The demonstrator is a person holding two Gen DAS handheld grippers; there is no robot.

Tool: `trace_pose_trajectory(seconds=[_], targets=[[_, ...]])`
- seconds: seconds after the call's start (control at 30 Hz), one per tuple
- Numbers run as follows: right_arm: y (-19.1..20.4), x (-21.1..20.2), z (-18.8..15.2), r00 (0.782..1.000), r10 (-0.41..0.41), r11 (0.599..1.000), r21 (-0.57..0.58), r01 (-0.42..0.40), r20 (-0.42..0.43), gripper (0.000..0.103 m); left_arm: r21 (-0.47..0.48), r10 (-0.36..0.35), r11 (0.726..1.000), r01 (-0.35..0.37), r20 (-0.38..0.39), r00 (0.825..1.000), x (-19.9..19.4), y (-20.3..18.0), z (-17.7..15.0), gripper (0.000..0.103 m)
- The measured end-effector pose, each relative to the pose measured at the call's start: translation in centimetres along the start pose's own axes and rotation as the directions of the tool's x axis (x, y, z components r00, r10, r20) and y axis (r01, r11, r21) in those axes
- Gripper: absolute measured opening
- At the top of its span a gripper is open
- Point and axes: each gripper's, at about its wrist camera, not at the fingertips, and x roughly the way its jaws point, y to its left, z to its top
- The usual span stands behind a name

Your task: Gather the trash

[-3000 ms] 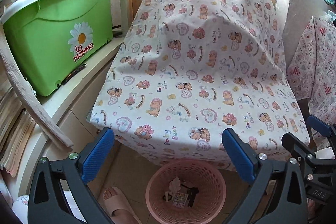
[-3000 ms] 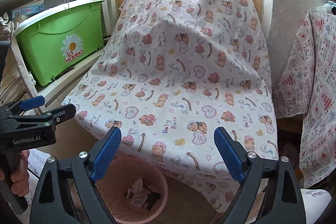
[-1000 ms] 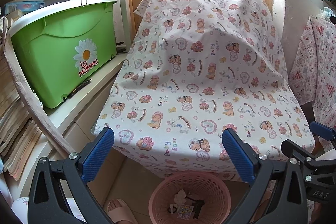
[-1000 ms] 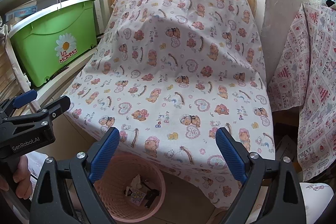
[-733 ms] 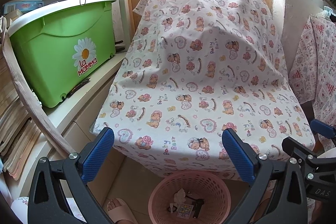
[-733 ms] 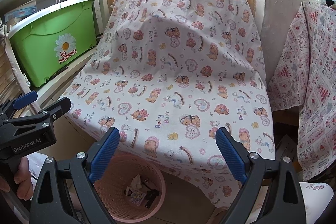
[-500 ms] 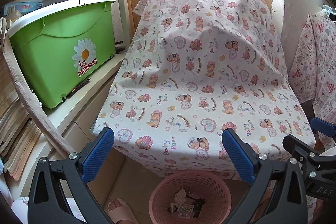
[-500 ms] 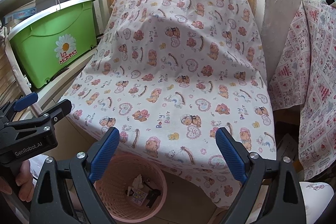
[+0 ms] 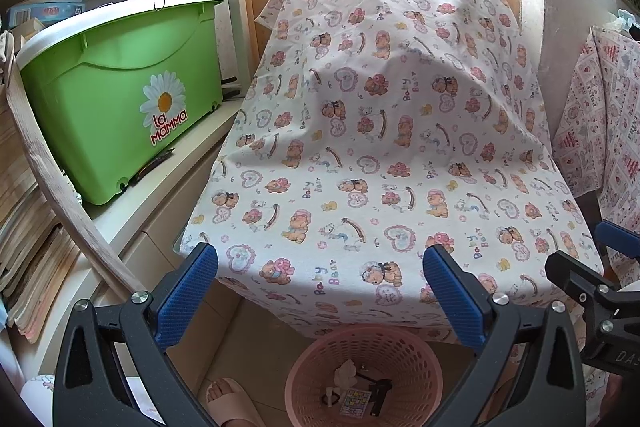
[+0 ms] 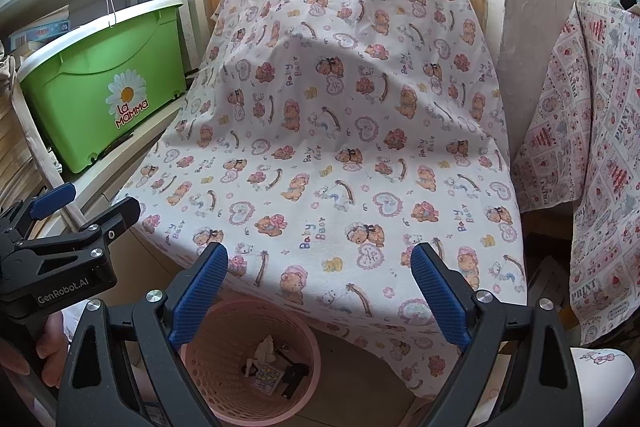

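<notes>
Hovering over the teddy-print cloth [image 9: 380, 147], the left gripper [image 9: 320, 279] and right gripper [image 10: 320, 275] both have fingers spread, empty; the pink basket [image 9: 400, 351] sits below. It holds trash [image 10: 272, 367].

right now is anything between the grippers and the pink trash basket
Nothing visible blocks either. The pink trash basket stands open-topped on the floor below the left gripper and right gripper; the teddy-bear cloth overhangs only its far rim.

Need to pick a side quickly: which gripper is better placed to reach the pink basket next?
Left, marginally: the basket lies centred between the open left gripper, but off toward the left finger of the right gripper. Both are empty.
</notes>
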Motion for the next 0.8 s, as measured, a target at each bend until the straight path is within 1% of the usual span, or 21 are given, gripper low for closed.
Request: trace_pose_trajectory(seconds=[0.57, 0.8], targets=[[0.1, 0.0, 0.2, 1.0, -0.007, 1.0, 0.007, 0.007, 0.0, 0.094, -0.011, 0.006, 1.0, -0.006, 0.007, 1.0, -0.4, 0.2, 0.0, 0.101], [0.3, -0.2, 0.4, 1.0, -0.005, 1.0, 0.012, 0.005, 0.012, 0.094, 0.004, 0.014, 1.0, -0.014, 0.036, 0.999, -1.1, 0.0, 0.2, 0.101]])
